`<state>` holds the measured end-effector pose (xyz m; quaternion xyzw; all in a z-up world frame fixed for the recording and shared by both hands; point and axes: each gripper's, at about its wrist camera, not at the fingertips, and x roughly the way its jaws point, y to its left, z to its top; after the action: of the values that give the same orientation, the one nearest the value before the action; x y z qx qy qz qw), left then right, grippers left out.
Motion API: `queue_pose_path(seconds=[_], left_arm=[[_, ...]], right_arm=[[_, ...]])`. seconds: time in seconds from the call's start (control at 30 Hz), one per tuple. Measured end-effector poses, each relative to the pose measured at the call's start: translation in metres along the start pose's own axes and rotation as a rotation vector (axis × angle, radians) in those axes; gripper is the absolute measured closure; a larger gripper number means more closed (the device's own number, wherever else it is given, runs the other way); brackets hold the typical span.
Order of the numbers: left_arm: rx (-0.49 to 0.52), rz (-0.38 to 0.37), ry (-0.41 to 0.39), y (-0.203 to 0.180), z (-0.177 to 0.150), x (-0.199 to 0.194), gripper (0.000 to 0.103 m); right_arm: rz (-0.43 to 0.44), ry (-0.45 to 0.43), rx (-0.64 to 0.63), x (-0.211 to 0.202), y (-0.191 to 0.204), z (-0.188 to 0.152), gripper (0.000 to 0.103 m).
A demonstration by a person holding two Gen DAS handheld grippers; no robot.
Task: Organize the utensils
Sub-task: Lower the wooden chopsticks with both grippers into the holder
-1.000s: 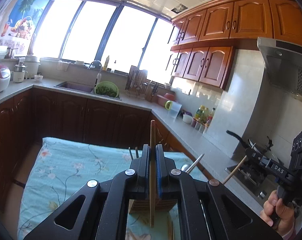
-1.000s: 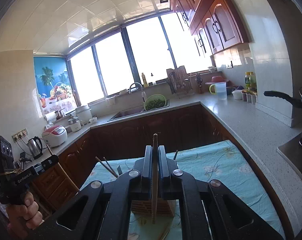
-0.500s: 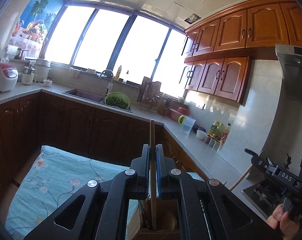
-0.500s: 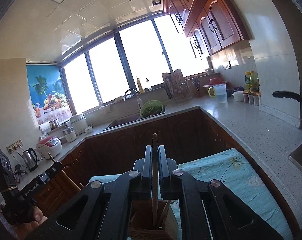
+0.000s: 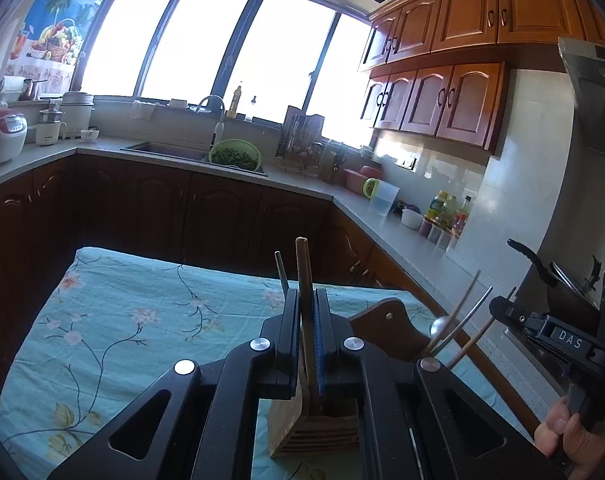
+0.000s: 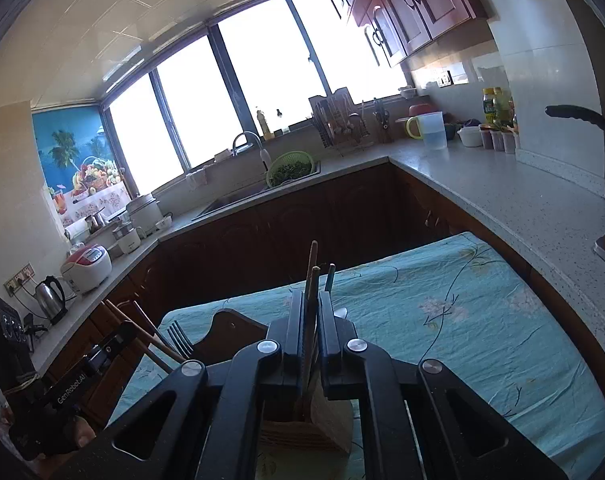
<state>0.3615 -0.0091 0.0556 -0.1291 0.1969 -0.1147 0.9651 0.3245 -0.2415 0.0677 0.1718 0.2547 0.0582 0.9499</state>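
A wooden utensil holder point(image 5: 314, 428) stands on the table under blue floral cloth point(image 5: 142, 320), just below both grippers; it also shows in the right wrist view point(image 6: 302, 428). My left gripper point(image 5: 307, 300) is shut on a wooden chopstick point(image 5: 303, 264) that stands upright with its lower end inside the holder. My right gripper point(image 6: 312, 300) is shut on another wooden chopstick point(image 6: 312, 264), its lower end also in the holder. A dark chopstick point(image 5: 280, 270) stands beside. A fork point(image 6: 179, 338) and spoon point(image 5: 438, 326) lean out of the holder.
The holder has a dark wooden back panel point(image 5: 390, 320). Kitchen counters wrap around, with a sink and green colander point(image 5: 234, 154), a dish rack point(image 5: 302, 140) and a measuring jug point(image 5: 382, 198). A black pan point(image 5: 558, 280) sits on the stove at the right.
Both grippers have lowered and tilted down toward the holder, and the two chopsticks have gone further into it. The floral cloth and the holder's back panel have come back into view.
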Motion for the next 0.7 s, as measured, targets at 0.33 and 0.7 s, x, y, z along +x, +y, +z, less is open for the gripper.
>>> queue_pose_path(seconds=[0.33, 0.7], left_arm=[[-0.001, -0.006, 0.008, 0.016, 0.01, -0.007, 0.098], [-0.046, -0.015, 0.001, 0.021, 0.008, -0.029, 0.066]], right_arm=[[-0.006, 0.014, 0.012, 0.004, -0.003, -0.001, 0.097], [0.042, -0.014, 0.068, -0.012, -0.011, 0.007, 0.048]])
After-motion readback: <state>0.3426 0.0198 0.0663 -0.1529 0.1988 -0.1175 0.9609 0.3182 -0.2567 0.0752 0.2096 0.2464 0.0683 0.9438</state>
